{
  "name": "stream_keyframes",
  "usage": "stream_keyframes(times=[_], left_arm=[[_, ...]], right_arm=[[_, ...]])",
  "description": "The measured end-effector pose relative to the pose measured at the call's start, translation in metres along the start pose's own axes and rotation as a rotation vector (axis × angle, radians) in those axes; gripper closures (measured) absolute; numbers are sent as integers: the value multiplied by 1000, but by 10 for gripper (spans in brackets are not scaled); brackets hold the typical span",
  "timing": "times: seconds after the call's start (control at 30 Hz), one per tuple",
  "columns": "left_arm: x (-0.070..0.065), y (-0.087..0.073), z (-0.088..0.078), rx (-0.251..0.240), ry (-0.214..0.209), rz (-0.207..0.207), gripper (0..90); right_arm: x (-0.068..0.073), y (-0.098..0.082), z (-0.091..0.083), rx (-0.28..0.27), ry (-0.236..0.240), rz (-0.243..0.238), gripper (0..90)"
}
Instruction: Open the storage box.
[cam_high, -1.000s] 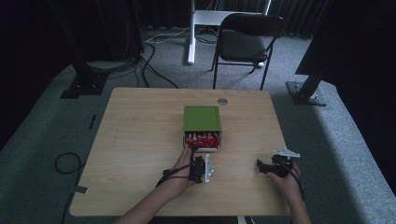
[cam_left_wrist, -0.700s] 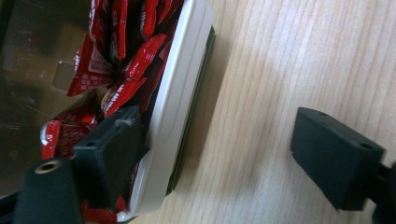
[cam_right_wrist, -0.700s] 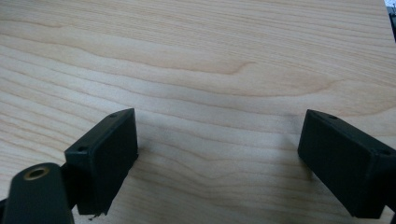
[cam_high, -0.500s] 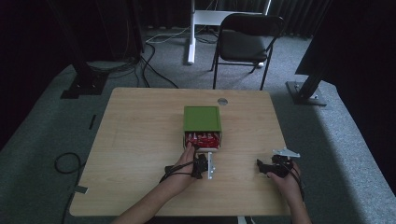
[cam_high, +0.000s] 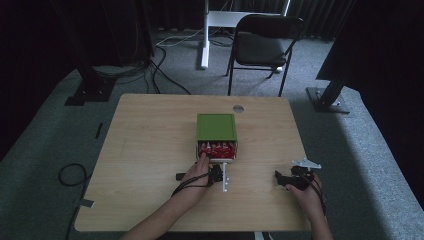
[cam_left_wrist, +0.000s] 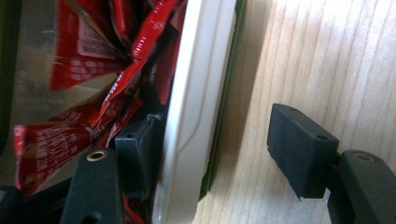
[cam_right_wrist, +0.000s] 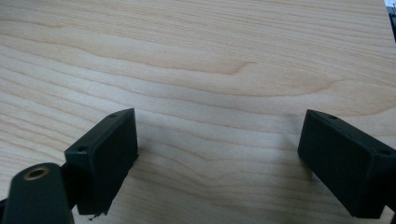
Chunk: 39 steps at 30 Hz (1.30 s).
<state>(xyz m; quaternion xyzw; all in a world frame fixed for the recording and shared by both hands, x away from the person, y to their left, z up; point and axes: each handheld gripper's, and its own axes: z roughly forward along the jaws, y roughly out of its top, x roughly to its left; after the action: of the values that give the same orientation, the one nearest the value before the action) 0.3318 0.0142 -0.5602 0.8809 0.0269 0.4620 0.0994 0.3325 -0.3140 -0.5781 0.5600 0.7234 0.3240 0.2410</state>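
Wooden table (cam_high: 150, 150): pale top, dark floor all round, a chair (cam_high: 262, 42) beyond its far edge.
Box (cam_high: 216, 127): green lid, near the middle of the table; its near side stands open and shows red packets (cam_high: 216, 149).
Packets, close up: crumpled red wrappers (cam_left_wrist: 93, 79) with white print, packed behind a white rim (cam_left_wrist: 196, 102).
Left gripper (cam_high: 218, 173): just near of the box's open side, held by the left hand (cam_high: 196, 175).
Left jaws: apart and straddling the white rim, one jaw inside among the packets and against the rim, the other outside over bare wood, clear of the box.
Right gripper (cam_high: 295, 177): near right part of the table, well apart from the box, in the right hand (cam_high: 306, 195).
Right jaws: wide apart, nothing between them, bare wood grain (cam_right_wrist: 210, 84) below.
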Motion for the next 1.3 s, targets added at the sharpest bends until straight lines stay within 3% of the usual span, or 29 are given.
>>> stream_keyframes(times=[0.27,0.47,0.6,0.9,1.03,1.3], left_arm=[[-1,1,6,4,64,52,542],[-1,1,7,12,114,67,665],[0,2,7,18,110,80,677],[4,2,4,16,78,63,703],[4,2,1,9,79,51,709],[0,3,-5,12,77,66,717]], right_arm=[[0,0,0,0,0,0,115],[0,0,0,0,-1,1,115],[0,0,0,0,-1,2,115],[0,0,0,-1,-4,7,115],[1,0,0,0,-5,7,116],[1,0,0,-1,-5,8,115]])
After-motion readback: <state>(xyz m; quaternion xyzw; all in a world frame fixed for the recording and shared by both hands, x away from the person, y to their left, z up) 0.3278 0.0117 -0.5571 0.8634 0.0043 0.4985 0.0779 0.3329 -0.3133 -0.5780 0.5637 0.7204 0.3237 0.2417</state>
